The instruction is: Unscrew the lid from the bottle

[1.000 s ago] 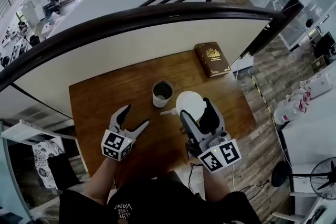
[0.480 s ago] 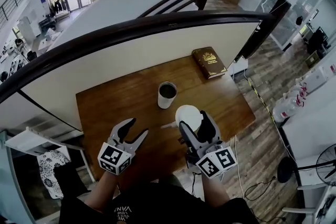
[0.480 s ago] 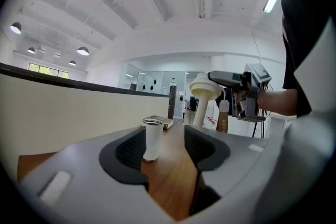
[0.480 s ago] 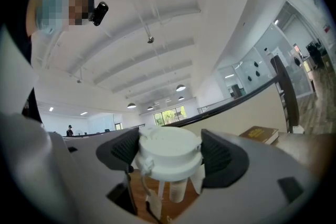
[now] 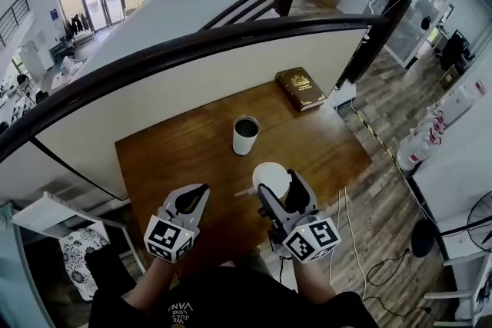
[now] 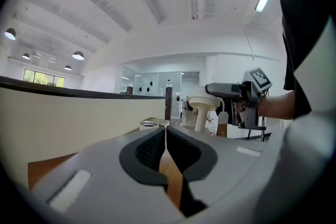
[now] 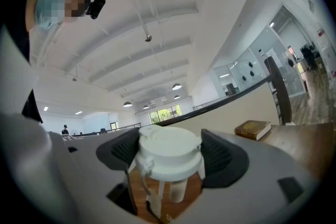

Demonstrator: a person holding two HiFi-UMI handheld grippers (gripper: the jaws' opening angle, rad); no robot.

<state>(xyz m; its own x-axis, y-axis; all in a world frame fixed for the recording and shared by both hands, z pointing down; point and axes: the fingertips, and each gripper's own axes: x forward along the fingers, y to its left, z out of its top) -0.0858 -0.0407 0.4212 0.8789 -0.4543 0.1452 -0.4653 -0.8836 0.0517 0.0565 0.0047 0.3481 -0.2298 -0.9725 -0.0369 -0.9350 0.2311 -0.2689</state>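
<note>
The white bottle stands open and upright in the middle of the wooden table. Its white lid hangs over the table's near edge, with my right gripper shut on it. In the right gripper view the lid sits between the two pads, with a short tube and a strap hanging below it. My left gripper is to the left of it, apart from the bottle. Its jaws have just been closing and are shut with nothing between them. The left gripper view also shows the bottle and the held lid.
A brown book lies at the table's far right corner and shows as the book in the right gripper view. A curved dark railing and a white wall run behind the table. Cables lie on the floor at the right.
Both grippers have drawn back toward the table's near edge. The lid has moved away from the bottle with the right gripper. The left jaws have gone from wide open to shut.
</note>
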